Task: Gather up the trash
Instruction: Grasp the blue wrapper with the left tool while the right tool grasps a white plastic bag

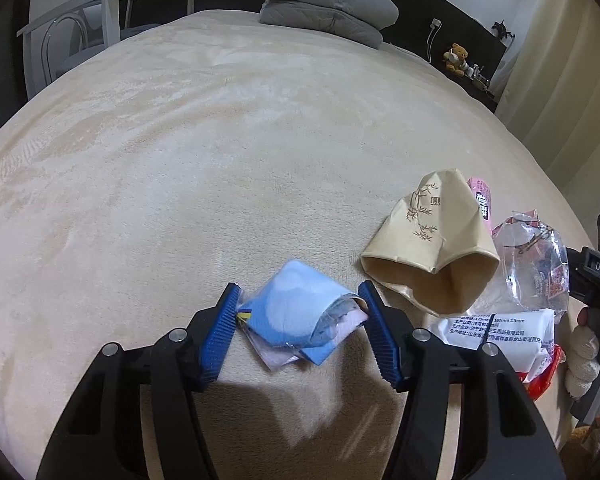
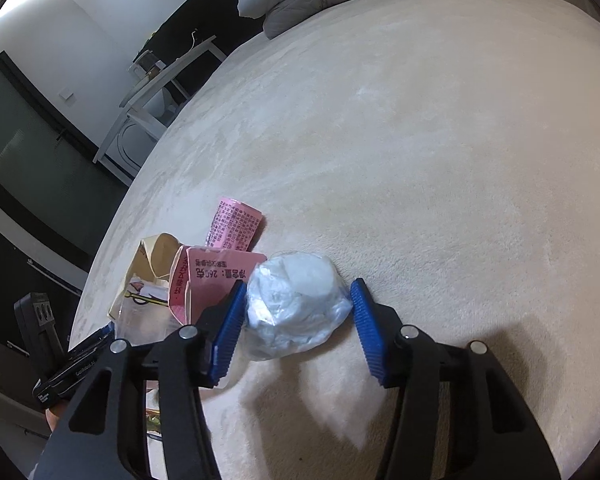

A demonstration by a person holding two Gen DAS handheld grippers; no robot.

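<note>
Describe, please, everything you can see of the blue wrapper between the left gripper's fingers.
The blue wrapper is a crumpled light-blue packet of thin glossy film with a pinkish-white underside and a small yellow mark. It lies on the cream blanket, between the left gripper fingers. Both blue ribbed pads meet its edges, so it looks pinched.

We found all the trash on the bed (image 1: 220, 140). The crumpled packet (image 1: 300, 316) lay left of the paper bag (image 1: 432, 248); the tissue pack (image 1: 500, 332) lay before that bag, the clear wrapper (image 1: 536, 264) right of it. Far behind sat the folded quilt (image 1: 328, 8).
</note>
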